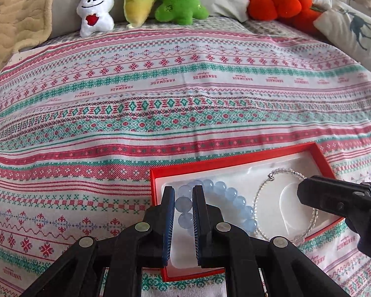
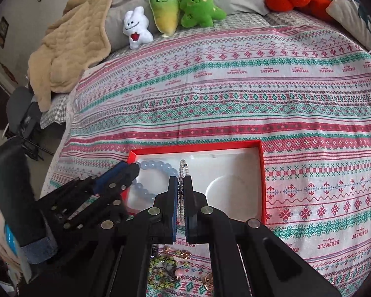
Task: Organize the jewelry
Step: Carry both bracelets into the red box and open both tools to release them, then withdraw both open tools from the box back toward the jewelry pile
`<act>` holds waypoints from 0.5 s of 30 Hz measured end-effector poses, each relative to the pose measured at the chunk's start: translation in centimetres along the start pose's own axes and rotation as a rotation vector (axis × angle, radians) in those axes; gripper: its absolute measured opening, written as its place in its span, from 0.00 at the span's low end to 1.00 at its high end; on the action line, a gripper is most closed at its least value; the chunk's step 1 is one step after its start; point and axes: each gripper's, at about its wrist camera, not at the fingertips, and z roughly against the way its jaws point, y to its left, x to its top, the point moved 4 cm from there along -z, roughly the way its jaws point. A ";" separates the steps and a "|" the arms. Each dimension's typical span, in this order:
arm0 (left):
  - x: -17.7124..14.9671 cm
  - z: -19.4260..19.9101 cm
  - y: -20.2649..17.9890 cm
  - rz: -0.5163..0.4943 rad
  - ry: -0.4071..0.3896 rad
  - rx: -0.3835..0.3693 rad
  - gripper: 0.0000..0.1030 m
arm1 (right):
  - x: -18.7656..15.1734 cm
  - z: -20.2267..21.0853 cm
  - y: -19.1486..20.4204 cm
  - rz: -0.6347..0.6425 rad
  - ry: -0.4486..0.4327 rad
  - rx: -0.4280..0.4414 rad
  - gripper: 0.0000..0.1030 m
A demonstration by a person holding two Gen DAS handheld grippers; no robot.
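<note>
The left claw (image 1: pixel 183 200) is nearly closed, its two pads pinching the blue bead bracelet (image 1: pixel 225 198) at the left end of the red box (image 1: pixel 235 157), which lies on the patterned bedspread (image 1: pixel 160 99). The right claw (image 2: pixel 181 190) is shut tight on the clear bead bracelet (image 2: pixel 181 170); the strand runs up between its pads and its far end lies over the white liner (image 2: pixel 225 170) in the middle of the box. Both claws point steeply down into the box.

As for progress, two pieces are at the box: the blue one lies curled in the left part of the liner, and the clear one hangs partly in the claw and partly on the liner beside it. Neither has been let go, so I would judge both placements unfinished. The round hollow at the right of the liner looks bare.

More is left to do. In the right wrist view, below the claw and outside the box, a small heap of jewelry (image 2: pixel 168 269) sits on the bedspread: yellow-green beads, a pink bead and something gold-coloured. I cannot tell how many pieces that is. Plush toys (image 1: pixel 141 0) along the far edge of the bed play no part
</note>
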 end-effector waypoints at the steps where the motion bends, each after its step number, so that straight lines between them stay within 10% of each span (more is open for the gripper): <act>1: 0.0 0.0 -0.1 -0.006 0.000 0.002 0.09 | 0.0 -0.4 -0.4 -0.005 0.007 -0.021 0.03; 11: 0.0 1.0 -0.3 -0.017 0.005 0.014 0.18 | -0.1 -0.5 -3.4 -0.002 0.029 -0.184 0.05; 15: 0.0 2.4 -0.2 0.002 0.004 0.010 0.33 | -0.4 1.2 -3.1 0.050 0.013 -0.246 0.32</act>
